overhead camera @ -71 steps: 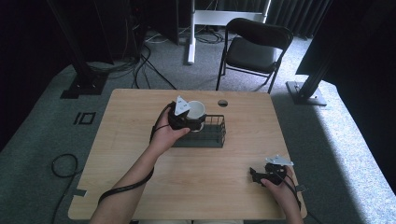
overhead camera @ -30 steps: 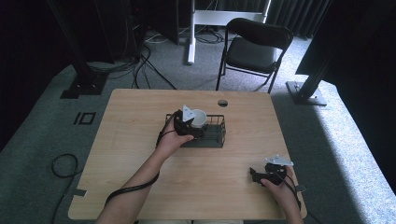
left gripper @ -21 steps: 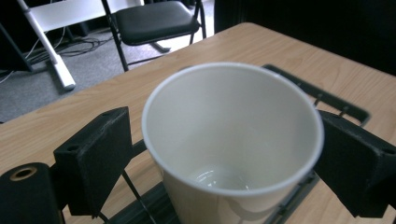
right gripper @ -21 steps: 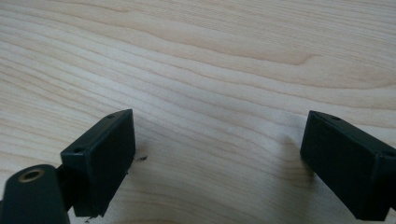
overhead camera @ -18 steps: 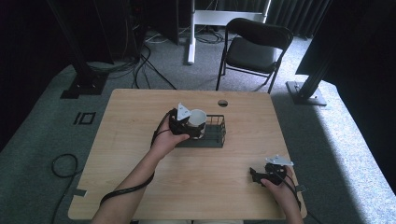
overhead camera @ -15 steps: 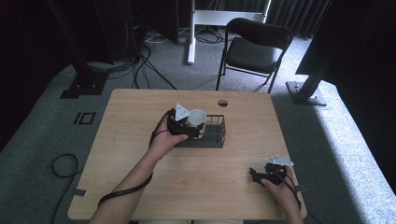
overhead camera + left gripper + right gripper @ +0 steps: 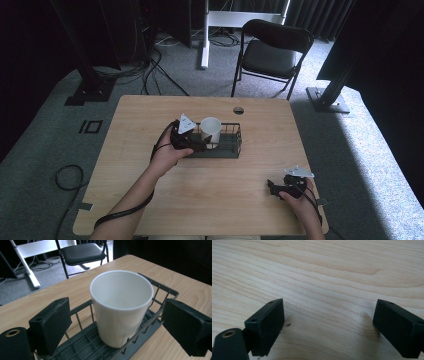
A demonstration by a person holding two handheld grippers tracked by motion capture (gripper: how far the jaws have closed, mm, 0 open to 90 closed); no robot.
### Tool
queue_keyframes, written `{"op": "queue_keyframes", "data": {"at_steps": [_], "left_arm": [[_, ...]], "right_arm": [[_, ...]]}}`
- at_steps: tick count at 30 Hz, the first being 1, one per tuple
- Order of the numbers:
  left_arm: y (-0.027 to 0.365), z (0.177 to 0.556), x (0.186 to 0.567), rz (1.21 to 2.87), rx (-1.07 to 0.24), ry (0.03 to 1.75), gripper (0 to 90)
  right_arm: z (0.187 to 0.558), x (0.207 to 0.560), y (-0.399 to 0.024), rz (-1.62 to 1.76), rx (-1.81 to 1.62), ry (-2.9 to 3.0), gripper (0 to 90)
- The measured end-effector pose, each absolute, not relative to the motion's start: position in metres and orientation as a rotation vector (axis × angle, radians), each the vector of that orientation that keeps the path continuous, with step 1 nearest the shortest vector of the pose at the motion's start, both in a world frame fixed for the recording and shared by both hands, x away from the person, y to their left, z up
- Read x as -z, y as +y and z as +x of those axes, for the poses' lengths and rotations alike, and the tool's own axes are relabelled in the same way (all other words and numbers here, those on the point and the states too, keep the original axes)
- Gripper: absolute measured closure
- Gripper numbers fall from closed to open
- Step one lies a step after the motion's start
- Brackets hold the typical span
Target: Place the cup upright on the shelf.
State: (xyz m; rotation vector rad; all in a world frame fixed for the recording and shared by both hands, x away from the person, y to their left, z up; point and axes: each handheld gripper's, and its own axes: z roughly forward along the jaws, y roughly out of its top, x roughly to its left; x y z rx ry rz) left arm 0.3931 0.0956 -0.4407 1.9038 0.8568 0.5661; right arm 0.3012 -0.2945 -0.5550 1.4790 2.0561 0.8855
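Left gripper view: smooth white tapered cup [image 7: 121,307] upright in dark wire basket [image 7: 160,290].

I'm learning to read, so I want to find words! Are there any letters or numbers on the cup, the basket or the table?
None: there is no word, letter, number or sign to read here.
The white cup is plain.
The dark wire basket has no label.
The wooden table shows wood grain and nothing written.
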Motion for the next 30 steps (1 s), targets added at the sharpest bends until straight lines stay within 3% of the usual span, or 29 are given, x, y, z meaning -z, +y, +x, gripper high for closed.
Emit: {"op": "queue_keyframes", "data": {"at_steps": [30], "left_arm": [[0.161,0.349,0.462,1.855,-0.574,0.940,9.8]], "right_arm": [[0.301,0.555,-0.294,1.480,-0.885,2.057,9.9]]}}
